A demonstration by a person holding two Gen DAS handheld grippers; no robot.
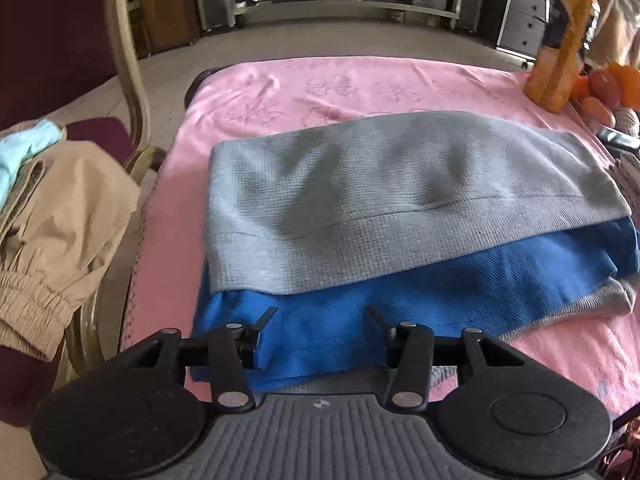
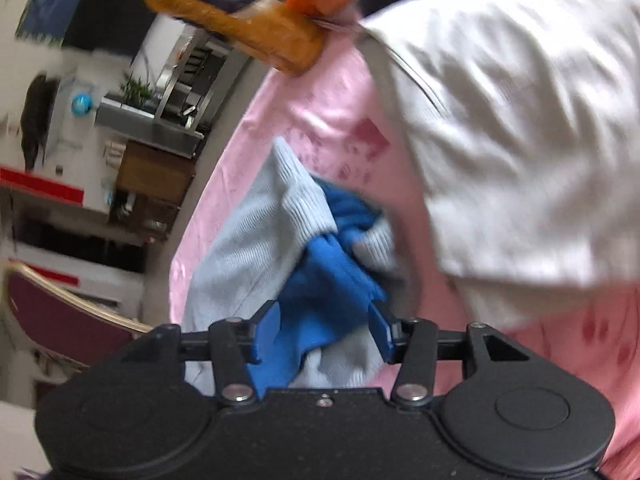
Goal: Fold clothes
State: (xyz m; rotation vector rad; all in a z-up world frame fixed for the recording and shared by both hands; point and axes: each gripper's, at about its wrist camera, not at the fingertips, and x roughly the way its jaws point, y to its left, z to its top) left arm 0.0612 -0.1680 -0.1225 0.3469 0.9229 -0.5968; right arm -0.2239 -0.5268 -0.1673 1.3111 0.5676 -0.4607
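A grey and blue knit garment lies folded on the pink tablecloth [image 1: 320, 88]. Its grey layer [image 1: 380, 192] is on top and the blue layer [image 1: 400, 280] shows along the near edge. My left gripper [image 1: 320, 320] hangs open just above that blue edge, its fingers apart and not pinching cloth. In the tilted, blurred right wrist view the same garment [image 2: 332, 264] is bunched at one end. My right gripper [image 2: 322, 328] is open, with blue cloth lying loosely between its blue pads [image 2: 266, 332].
Tan trousers [image 1: 52, 220] and a light blue cloth [image 1: 24, 148] are piled on a chair [image 1: 128, 60] at the left. An orange drink bottle [image 1: 564, 40] and fruit [image 1: 612, 84] stand at the far right. A white garment [image 2: 520, 120] lies beside the folded one.
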